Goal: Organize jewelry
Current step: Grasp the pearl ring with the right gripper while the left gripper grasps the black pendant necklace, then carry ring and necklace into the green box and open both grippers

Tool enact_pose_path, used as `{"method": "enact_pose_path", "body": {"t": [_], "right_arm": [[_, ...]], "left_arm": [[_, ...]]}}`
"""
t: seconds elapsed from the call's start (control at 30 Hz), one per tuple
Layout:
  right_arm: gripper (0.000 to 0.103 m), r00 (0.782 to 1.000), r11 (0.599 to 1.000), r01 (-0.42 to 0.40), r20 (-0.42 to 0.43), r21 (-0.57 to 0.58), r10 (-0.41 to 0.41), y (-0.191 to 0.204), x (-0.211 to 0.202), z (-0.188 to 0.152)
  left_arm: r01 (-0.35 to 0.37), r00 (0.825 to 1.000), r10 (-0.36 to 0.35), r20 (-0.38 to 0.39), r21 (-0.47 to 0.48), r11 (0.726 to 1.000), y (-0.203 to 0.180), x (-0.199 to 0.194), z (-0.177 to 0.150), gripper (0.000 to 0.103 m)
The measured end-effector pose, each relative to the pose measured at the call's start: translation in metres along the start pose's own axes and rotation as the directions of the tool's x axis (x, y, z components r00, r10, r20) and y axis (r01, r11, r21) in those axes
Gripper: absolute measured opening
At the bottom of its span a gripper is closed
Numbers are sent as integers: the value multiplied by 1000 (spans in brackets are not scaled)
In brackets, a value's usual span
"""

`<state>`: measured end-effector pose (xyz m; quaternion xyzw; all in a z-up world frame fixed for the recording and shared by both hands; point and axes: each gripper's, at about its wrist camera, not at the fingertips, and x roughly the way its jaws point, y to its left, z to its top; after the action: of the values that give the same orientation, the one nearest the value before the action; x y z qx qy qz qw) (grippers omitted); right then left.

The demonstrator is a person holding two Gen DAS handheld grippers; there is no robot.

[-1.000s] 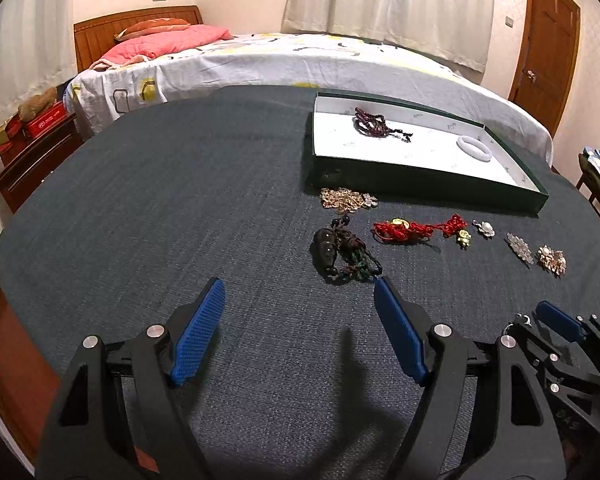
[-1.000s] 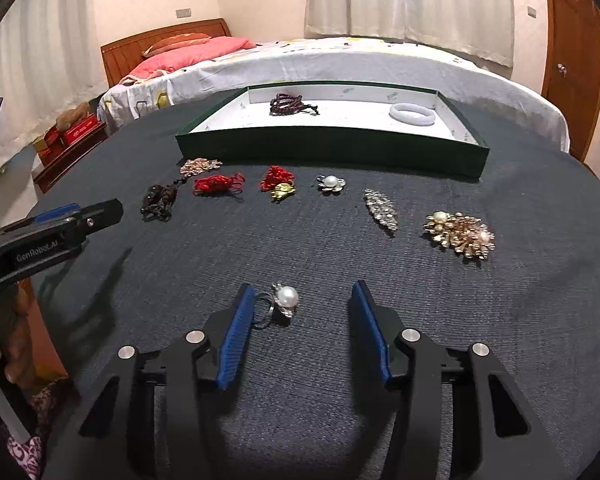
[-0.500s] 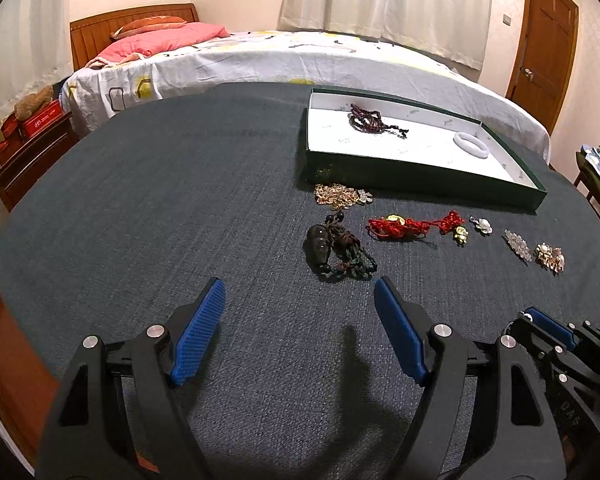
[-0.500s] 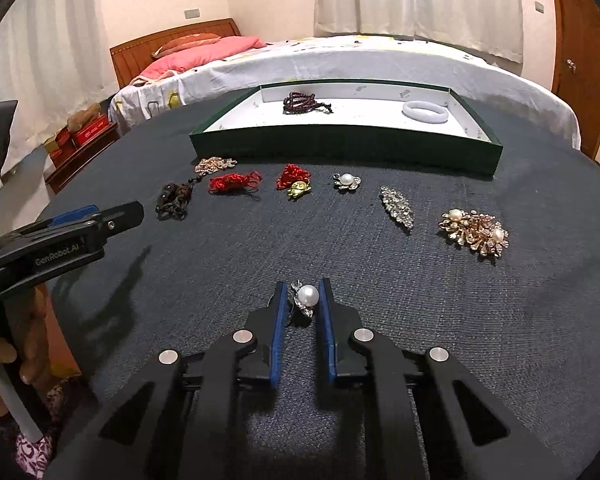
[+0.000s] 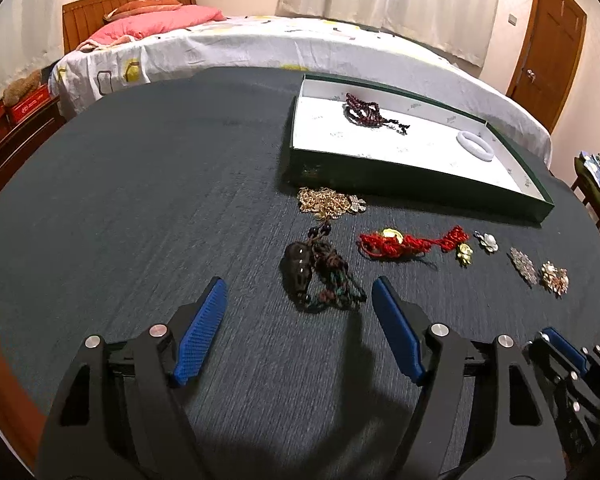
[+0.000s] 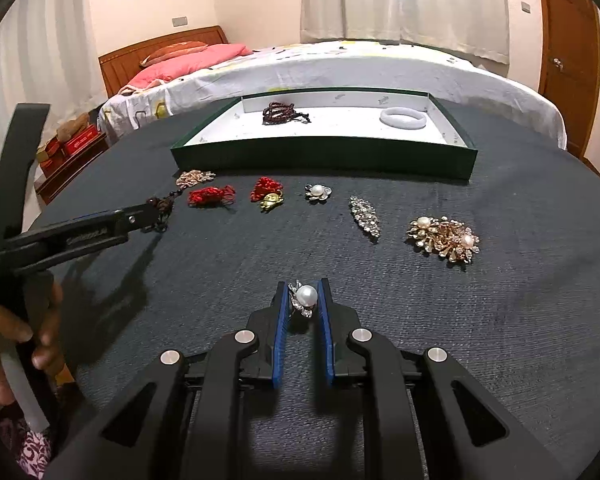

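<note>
My right gripper is shut on a pearl ring and holds it a little above the dark table. My left gripper is open, just short of a dark bead-and-cord piece. A green tray with a white floor holds a dark red bead string and a white bangle. In front of the tray lie a gold chain, two red knots, a pearl flower brooch, a crystal brooch and a gold pearl brooch.
A bed stands behind the round table. A nightstand is at the left and a wooden door at the right. The left gripper's arm reaches in from the left in the right wrist view.
My right gripper has shut on the pearl ring and lifted it slightly. My left gripper has moved forward toward the dark bead-and-cord piece, still open.
</note>
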<state>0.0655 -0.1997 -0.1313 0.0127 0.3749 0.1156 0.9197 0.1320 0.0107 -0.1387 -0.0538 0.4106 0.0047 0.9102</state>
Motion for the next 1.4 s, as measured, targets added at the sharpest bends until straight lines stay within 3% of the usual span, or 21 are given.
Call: {"method": "enact_pose_path", "body": {"t": [0.2,0.43,0.83,1.4], "right_arm": [[15,1000,1000,0,2,12,0,-4,0,1],[15,1000,1000,-7,-3,22,7,-6,1,-1],[15,1000,999,-8,4,31,8,-9,-1,2],[15,999,999,-2,49,36,1,-12,-17,12]], "left_arm": [[17,999,-16,-36,11,1000,-1,11,4,55],[33,999,-32,-31,38,999,0,11,3,22],[60,998,-60,-27,4,998,8,5,-2,19],[76,995,-77,62,27,997,-4,-32,10,19]]}}
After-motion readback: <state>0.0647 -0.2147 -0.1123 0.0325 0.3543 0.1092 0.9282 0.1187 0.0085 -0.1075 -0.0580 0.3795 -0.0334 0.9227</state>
